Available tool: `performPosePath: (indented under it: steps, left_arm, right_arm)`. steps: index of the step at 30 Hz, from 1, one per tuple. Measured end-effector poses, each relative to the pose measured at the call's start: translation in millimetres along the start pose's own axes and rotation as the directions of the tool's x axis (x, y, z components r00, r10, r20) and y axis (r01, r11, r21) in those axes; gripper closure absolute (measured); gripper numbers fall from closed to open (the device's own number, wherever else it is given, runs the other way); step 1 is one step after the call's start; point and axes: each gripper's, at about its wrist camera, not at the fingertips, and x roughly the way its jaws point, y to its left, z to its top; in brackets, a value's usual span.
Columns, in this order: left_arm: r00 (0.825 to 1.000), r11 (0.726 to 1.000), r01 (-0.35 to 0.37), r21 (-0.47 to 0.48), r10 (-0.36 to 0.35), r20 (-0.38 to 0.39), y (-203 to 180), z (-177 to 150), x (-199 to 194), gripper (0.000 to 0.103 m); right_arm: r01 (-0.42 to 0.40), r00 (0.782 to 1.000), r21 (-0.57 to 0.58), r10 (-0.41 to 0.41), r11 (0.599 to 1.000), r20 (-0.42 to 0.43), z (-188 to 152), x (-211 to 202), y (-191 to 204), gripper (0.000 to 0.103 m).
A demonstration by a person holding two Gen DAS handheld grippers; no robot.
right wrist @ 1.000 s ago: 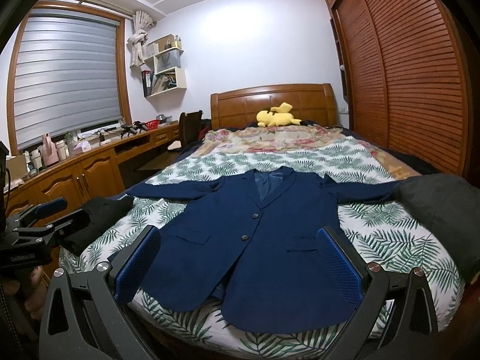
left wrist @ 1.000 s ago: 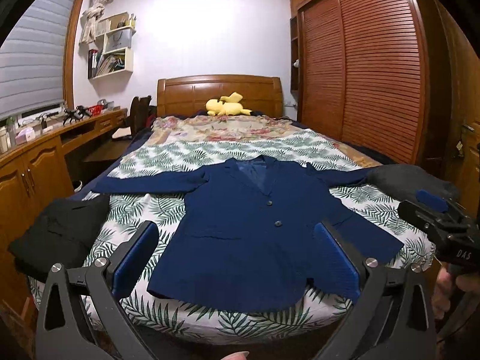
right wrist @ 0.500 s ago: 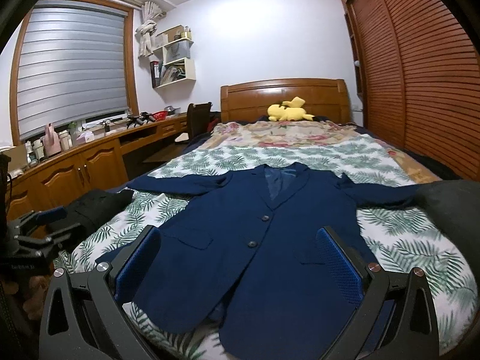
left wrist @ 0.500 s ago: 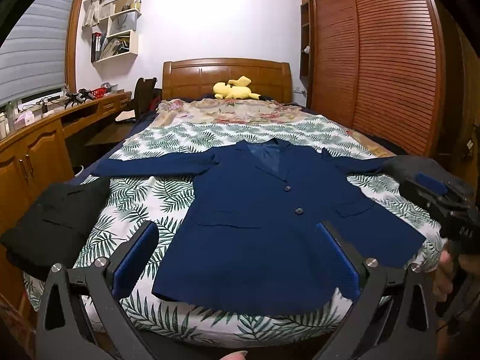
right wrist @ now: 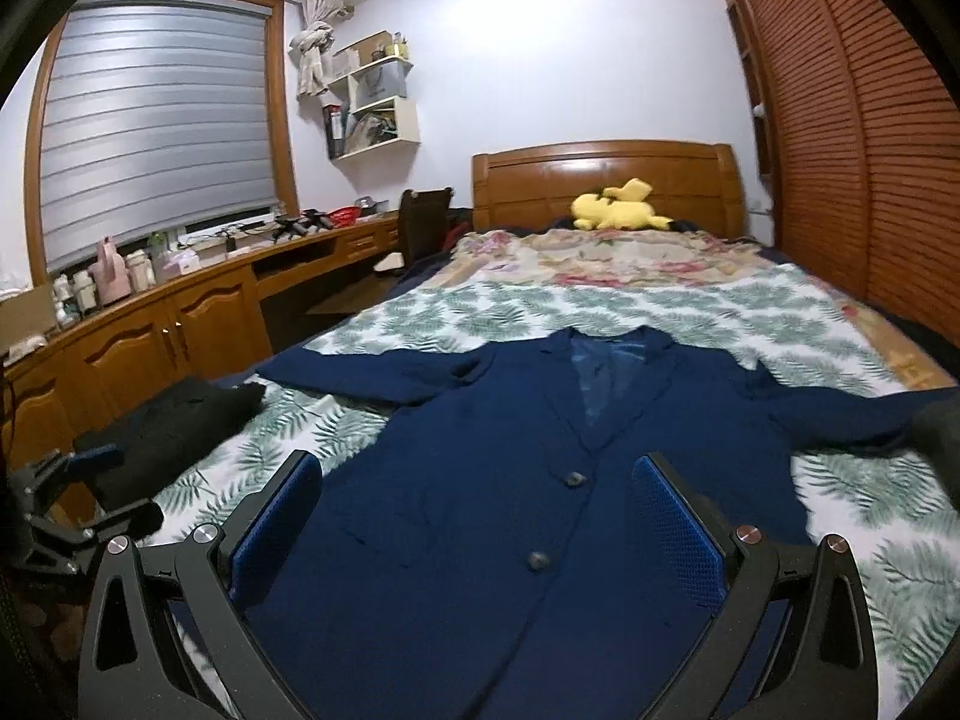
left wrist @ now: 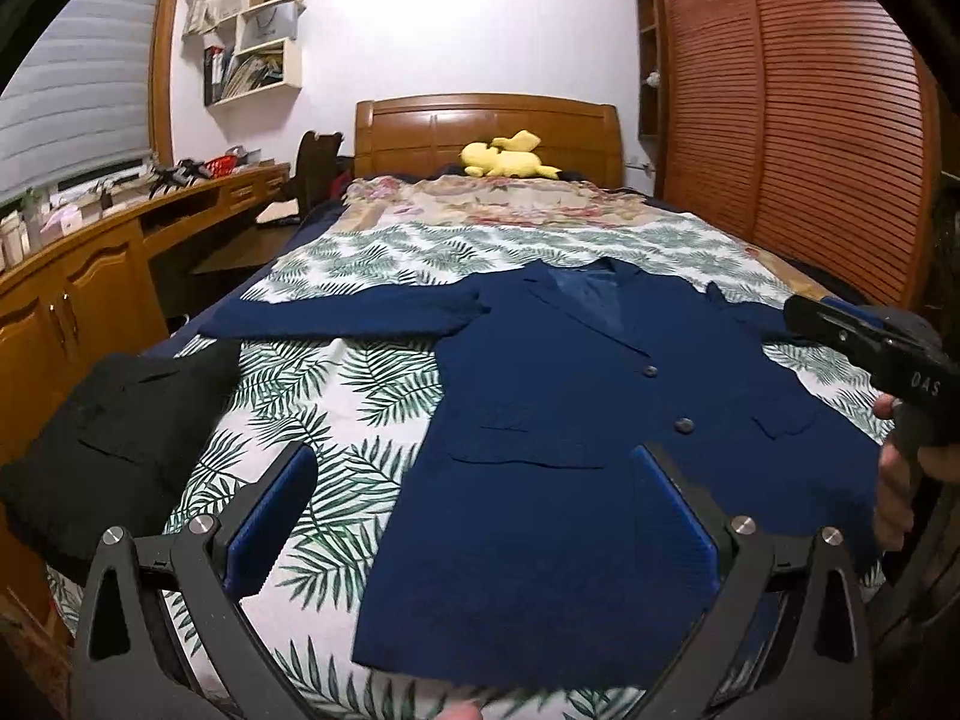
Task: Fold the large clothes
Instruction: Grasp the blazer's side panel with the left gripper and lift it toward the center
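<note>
Left gripper (left wrist: 474, 516) jaws spread wide, nothing between them; right gripper (right wrist: 480, 516) likewise wide apart and empty. Both hover above the hem of the navy blazer (right wrist: 540, 480), spread flat, front up, sleeves out, on the leaf-print bedspread (left wrist: 372, 384). Black garment (left wrist: 114, 420) lies at the bed's left edge.

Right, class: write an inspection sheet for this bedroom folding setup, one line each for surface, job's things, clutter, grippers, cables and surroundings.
Surface: bed with leaf-print cover, floral spread beyond.
Job's things: blue jacket lying flat, front up, sleeves spread, unfolded.
Clutter: black garment at the bed's left edge; dark bundle at the right; yellow plush by the headboard.
Grippers: left gripper open, empty; right gripper open, empty, over the jacket.
Cables: nothing seen.
Surroundings: desk, shelves, blind, wardrobe.
</note>
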Motion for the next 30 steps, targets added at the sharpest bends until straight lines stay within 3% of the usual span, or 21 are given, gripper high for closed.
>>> performPosePath:
  steps: [4,12,17,21,30]
  left_arm:
    - [0.999,0.999,-0.035,-0.015,0.035,-0.001,13.4,4.8,10.0,0.000]
    - [0.993,0.996,-0.085,-0.036,0.082,-0.082,41.0,18.2,39.6,0.000]
    - [0.992,0.997,-0.052,-0.064,0.044,-0.120,59.0,25.8,62.5,0.000]
    - [0.992,0.998,-0.037,-0.050,0.030,-0.121,70.0,36.6,84.6,0.000]
    - [0.983,0.997,0.007,-0.079,-0.021,-0.180,100.3,69.8,160.3,0.022]
  right_arm:
    - [-0.033,0.999,-0.006,0.033,0.999,-0.008,6.8,28.4,-4.7,0.000]
    - [-0.061,0.996,-0.037,0.059,0.997,-0.069,8.3,88.4,-20.2,0.000]
    - [-0.017,0.985,-0.054,0.008,0.998,-0.172,-21.9,111.8,-49.0,0.000]
    - [-0.032,0.972,0.009,0.033,0.999,-0.231,-32.2,115.9,-73.8,0.000]
    - [-0.027,0.960,0.008,0.028,1.000,-0.278,-26.7,109.2,-90.6,0.000]
